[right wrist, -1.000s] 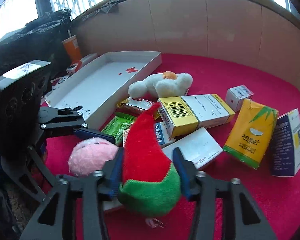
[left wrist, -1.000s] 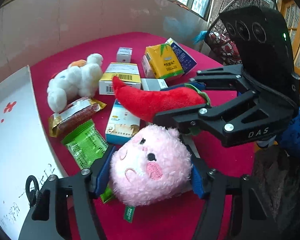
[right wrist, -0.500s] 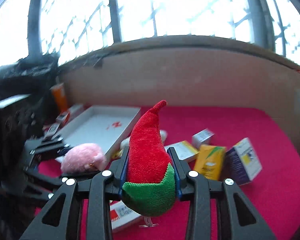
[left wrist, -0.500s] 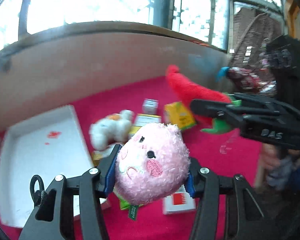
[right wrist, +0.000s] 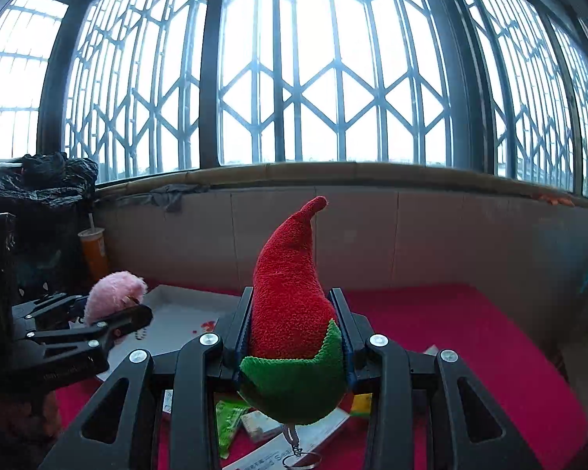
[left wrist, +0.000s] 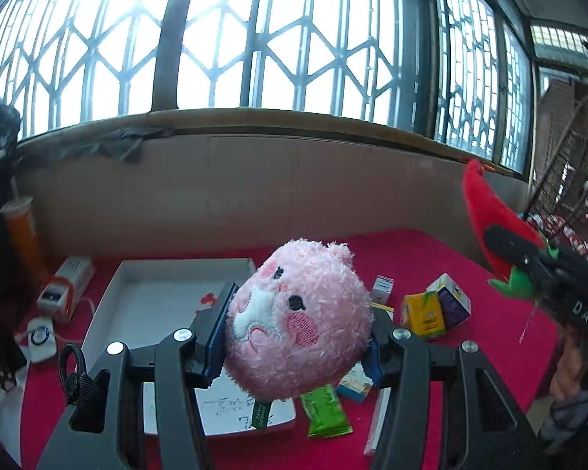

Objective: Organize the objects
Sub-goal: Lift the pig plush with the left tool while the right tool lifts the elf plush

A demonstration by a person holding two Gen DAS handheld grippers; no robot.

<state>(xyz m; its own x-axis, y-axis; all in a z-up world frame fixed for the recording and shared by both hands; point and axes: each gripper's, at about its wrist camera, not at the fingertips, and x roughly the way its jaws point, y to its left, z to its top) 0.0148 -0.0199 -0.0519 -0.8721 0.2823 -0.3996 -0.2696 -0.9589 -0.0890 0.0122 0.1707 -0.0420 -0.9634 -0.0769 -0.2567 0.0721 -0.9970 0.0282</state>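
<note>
We see the left gripper (left wrist: 298, 337) clamping a round, fuzzy pink plush pig head (left wrist: 298, 321) at lower centre; the right gripper (right wrist: 294, 337) squeezes a tapered red terry chili plush (right wrist: 290, 305), green-capped, centre frame.

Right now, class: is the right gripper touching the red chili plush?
Touching. The right wrist view shows the right gripper with both pads pressed against the red chili plush.

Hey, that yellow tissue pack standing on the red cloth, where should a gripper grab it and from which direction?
Grip the yellow tissue pack across its two broad faces near the top, coming down from above. It stands upright, so its top edge is free, while the purple box crowds one side, leaving little room for fingers to come in level from that side.
</note>
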